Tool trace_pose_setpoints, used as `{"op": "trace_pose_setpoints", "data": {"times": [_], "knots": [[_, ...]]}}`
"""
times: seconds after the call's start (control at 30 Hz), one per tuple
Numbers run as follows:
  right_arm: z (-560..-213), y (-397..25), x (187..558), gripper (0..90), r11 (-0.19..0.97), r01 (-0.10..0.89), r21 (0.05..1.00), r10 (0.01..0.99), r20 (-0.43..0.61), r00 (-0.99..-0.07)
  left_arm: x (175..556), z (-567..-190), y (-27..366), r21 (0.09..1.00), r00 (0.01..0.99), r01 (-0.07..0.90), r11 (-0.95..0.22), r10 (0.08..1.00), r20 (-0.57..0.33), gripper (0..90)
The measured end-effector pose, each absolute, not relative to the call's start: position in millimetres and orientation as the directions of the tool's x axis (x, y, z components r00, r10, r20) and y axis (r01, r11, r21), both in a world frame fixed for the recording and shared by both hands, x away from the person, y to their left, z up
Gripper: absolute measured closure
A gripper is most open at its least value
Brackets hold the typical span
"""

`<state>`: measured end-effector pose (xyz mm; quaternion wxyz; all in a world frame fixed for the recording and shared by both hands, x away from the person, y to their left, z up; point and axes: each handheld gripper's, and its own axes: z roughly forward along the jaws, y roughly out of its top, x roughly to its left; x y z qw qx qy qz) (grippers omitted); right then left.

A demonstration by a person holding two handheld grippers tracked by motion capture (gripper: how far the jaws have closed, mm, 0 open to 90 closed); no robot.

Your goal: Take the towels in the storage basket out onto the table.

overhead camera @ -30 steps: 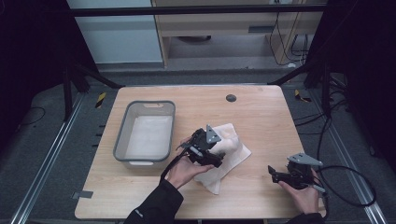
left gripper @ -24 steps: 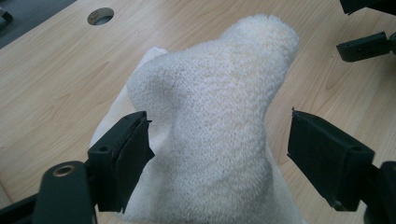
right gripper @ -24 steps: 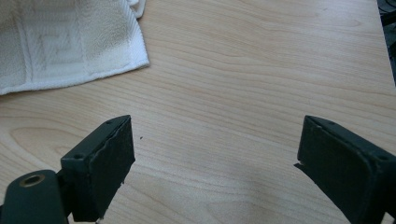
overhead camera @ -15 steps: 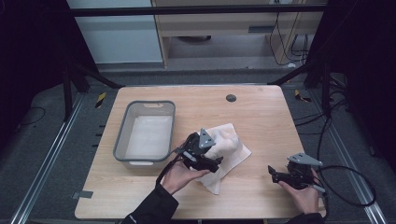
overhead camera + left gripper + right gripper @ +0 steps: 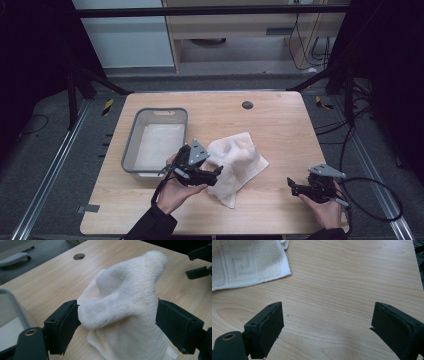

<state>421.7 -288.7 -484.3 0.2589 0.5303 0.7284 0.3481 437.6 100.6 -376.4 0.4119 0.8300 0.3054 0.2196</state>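
A crumpled white towel (image 5: 239,159) lies in the middle of the wooden table (image 5: 280,125), one fold standing up in a hump. My left gripper (image 5: 215,174) is at the towel's near-left edge. In the left gripper view that hump of towel (image 5: 125,297) sits between the wide-apart jaws, and my left gripper (image 5: 117,321) is open with both pads brushing the cloth. My right gripper (image 5: 292,185) rests low near the front right of the table. It (image 5: 327,327) is open over bare wood, with the towel's hemmed corner (image 5: 244,262) ahead to its left.
A grey plastic basin (image 5: 131,145) with white cloth inside stands left of the towel, close to my left hand. A round hole (image 5: 247,105) marks the table's far side. Black cables trail off the right edge by my right hand.
My left gripper has slid back toward the front edge and a little left, still at the towel. The right gripper has stayed put.
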Motion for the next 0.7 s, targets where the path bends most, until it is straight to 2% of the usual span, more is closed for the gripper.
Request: {"op": "trace_pose_setpoints", "data": {"times": [0.7], "knots": [[-484.9,-289.8,420.8,10.4,0.182,0.6,0.779,0.956,0.003,-0.293,423.1,-399.3,188.0,0.862,0.578,0.374,-0.343,0.813,0.072,18.8]]}}
